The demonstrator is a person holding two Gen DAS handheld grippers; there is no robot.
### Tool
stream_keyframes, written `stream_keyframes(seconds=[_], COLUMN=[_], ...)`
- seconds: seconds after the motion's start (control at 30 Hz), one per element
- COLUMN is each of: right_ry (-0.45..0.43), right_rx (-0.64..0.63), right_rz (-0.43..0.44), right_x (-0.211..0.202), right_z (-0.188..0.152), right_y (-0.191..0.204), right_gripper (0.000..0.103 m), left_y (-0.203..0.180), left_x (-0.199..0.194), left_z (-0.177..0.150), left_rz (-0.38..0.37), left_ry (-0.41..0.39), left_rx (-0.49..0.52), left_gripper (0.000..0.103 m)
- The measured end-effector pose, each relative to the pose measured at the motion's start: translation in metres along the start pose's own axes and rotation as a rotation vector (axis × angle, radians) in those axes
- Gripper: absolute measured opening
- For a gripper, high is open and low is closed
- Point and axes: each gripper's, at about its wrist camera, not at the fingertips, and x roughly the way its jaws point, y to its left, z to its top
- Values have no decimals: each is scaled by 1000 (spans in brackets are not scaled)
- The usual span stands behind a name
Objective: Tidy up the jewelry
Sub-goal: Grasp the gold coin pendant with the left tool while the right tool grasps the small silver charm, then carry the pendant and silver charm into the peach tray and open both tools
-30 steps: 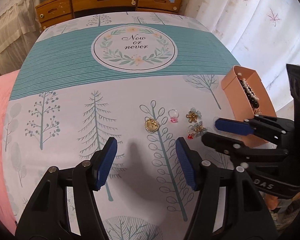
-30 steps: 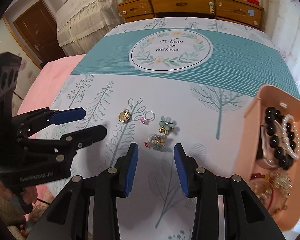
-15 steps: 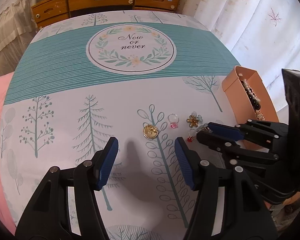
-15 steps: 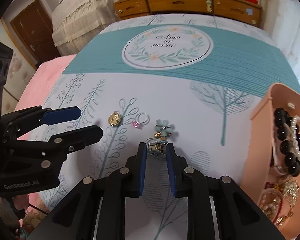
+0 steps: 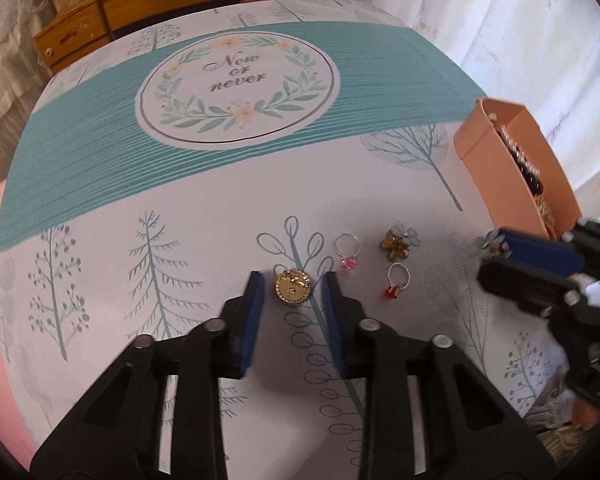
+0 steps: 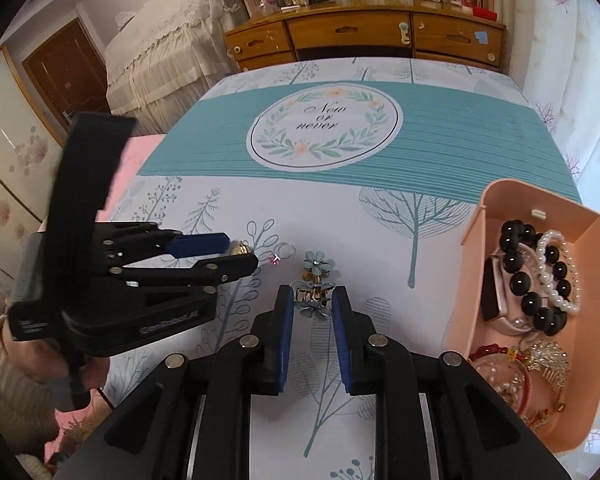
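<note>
My left gripper (image 5: 294, 290) is low over the table with its fingers on both sides of a round gold brooch (image 5: 292, 287), apart from it. A pink-stone ring (image 5: 347, 250), a red-stone ring (image 5: 396, 282) and a blue flower clip (image 5: 400, 241) lie to its right. My right gripper (image 6: 313, 302) is shut on a second blue flower clip (image 6: 314, 300) and holds it above the cloth, left of the pink box (image 6: 472, 236). That box holds black beads (image 6: 518, 272), pearls and other jewelry. The right gripper also shows in the left wrist view (image 5: 496, 254).
The table has a white and teal cloth (image 6: 460, 140) with a "Now or never" wreath. A wooden dresser (image 6: 364, 36) stands beyond its far edge. A bed with a lace cover (image 6: 160, 52) is at the back left.
My left gripper moved forward and narrowed around the gold brooch. My right gripper closed on the flower clip and lifted it toward the box side.
</note>
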Motion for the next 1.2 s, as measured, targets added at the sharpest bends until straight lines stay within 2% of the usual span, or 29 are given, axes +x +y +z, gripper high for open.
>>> stream_keyframes(seconds=[0.07, 0.2, 0.33, 0.5, 0.67, 0.8, 0.9, 1.07, 1.2], right_ry=[-8, -36, -64, -152, -220, -227, -208, -161, -133], right_rx=[15, 40, 73, 141, 242, 284, 314, 350, 343], right_rz=[1, 0, -2, -36, -82, -110, -120, -135, -162], right_x=[-6, -23, -45, -100, -160, -186, -189, -178, -159], right_z=[0, -3, -5, -6, -16, -27, -41, -66, -79], right_y=[-3, -12, -24, -58, -105, -128, -142, -160, -165], right_gripper=[19, 19, 19, 19, 19, 19, 19, 19, 19], left_y=[-5, -11, -9, -26, -65, -100, -127, -167, -185], left_x=[2, 1, 0, -38, -90, -113, -114, -95, -69], left_z=[1, -1, 0, 5, 18, 28, 36, 43, 46], left_rz=[20, 29, 24, 9, -70, -155, -216, -258, -276], left_ry=[10, 12, 22, -49, -162, -199, -193, -158, -119], left_rx=[33, 62, 35, 63, 133, 193, 235, 298, 313], left_gripper=[17, 16, 16, 16, 16, 16, 16, 16, 16])
